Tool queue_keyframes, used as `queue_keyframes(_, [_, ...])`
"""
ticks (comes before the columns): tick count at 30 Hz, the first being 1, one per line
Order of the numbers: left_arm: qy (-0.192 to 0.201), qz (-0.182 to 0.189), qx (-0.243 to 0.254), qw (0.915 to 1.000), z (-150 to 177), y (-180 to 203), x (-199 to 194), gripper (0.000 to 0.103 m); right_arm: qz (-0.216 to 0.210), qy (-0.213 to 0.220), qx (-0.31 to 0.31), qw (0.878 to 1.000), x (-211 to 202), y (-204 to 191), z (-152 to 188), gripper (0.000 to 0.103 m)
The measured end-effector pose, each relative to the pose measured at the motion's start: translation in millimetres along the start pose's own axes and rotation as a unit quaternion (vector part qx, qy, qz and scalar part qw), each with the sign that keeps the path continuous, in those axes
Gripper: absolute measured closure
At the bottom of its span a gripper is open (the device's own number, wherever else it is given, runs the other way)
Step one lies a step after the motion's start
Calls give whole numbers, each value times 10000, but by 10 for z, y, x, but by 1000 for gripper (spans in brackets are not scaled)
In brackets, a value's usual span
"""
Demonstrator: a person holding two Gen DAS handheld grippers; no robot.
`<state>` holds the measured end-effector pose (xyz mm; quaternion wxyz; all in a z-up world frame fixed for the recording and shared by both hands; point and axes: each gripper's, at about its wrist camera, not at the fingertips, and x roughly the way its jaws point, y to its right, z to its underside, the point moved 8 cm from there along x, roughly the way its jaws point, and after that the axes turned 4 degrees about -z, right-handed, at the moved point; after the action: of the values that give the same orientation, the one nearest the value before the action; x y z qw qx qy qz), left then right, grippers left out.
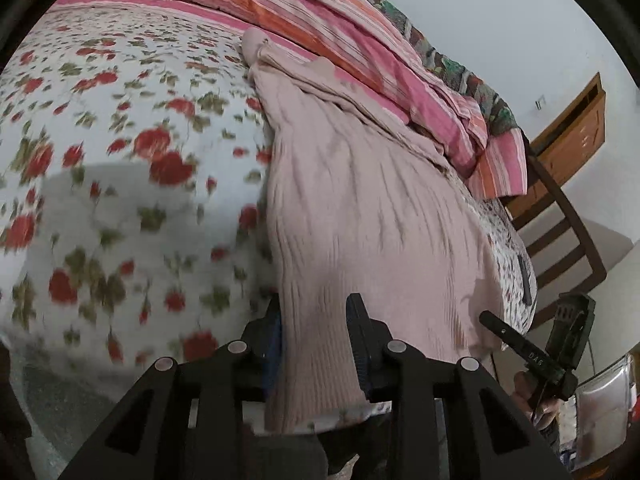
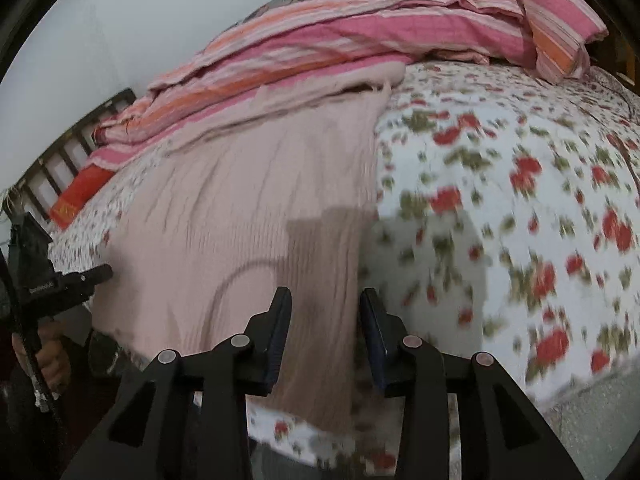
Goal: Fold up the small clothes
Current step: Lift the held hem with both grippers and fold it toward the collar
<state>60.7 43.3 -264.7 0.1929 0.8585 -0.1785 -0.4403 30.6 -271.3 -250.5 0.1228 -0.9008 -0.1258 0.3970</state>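
Note:
A pale pink ribbed knit garment (image 1: 360, 208) lies spread on the floral bedsheet (image 1: 120, 140), reaching from the near bed edge to the striped bedding. My left gripper (image 1: 316, 304) is open, its jaws straddling the garment's near-left hem. My right gripper (image 2: 324, 300) is open, its jaws either side of the garment's (image 2: 260, 200) near-right hem. Each gripper shows in the other's view: the right one (image 1: 492, 320) at the garment's right corner, the left one (image 2: 100, 272) at its left corner.
Pink and orange striped bedding (image 1: 320, 28) is piled along the far side of the bed, with a striped pillow (image 2: 560, 20) at the far right. A wooden bed rail (image 1: 568, 216) and a wooden cabinet (image 1: 576, 136) stand beyond the bed. A red item (image 2: 80, 196) lies near the rail.

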Motion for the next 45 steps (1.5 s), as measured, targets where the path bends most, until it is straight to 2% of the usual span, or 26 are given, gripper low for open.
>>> queue_keyframes(5, [-57,-46,28,10000,147,9,-47,74,-75,5,36,10000,-79,28,149,67])
queue_keyframes(10, [72,-60,-152,9998,203,-14,-104,74,-14,61,-13,10000,-96,3,201,67])
queue_keyframes(12, [121,3,-224,9997,185,-10,-111,76,-14,27,-113,9999,-75,-36,216,82])
queue_keyframes(13, [112,42,-223,9997,182,-5,-111,81,-54,-33,-178,9998,-56,-66,236,96])
queue_keyframes(14, [119,125,-224,9996,164,6,-117,97,-70,-38,-221,9997,-49,-84,237,96])
queue_keyframes(17, [246,402,-415,9980,67,11,-247,96,-276,141,-250,9992,-141,-138,173,98])
queue_keyframes(19, [346,894,-719,9928,-57,38,-418,96,-577,329,-98,9977,-275,-176,74,98])
queue_keyframes(20, [429,1128,-822,9893,-141,64,-512,96,-682,402,-50,9968,-332,-192,17,98])
queue_keyframes(22, [635,1245,-824,9868,-288,107,-655,96,-857,615,-9,9944,-473,-224,-150,98])
queue_keyframes(25, [974,1191,-677,9858,-574,213,-834,96,-979,972,34,9904,-632,-255,-434,98])
queue_keyframes(28, [1222,976,-511,9864,-884,303,-877,96,-1144,1238,270,9853,-695,-227,-737,98])
queue_keyframes(31, [1326,666,-388,9882,-1188,365,-785,96,-1301,1388,611,9798,-633,-163,-1059,98])
queue_keyframes(38, [1585,455,-416,9854,-1877,430,-524,96,-1369,1528,1034,9732,-253,-29,-1823,98])
queue_keyframes(42, [1708,327,-793,9816,-2246,283,-283,96,-1348,1554,1228,9709,-48,60,-2109,98])
queue_keyframes(45, [1658,277,-1011,9806,-2424,166,-59,96,-1395,1476,1430,9687,192,130,-2355,98])
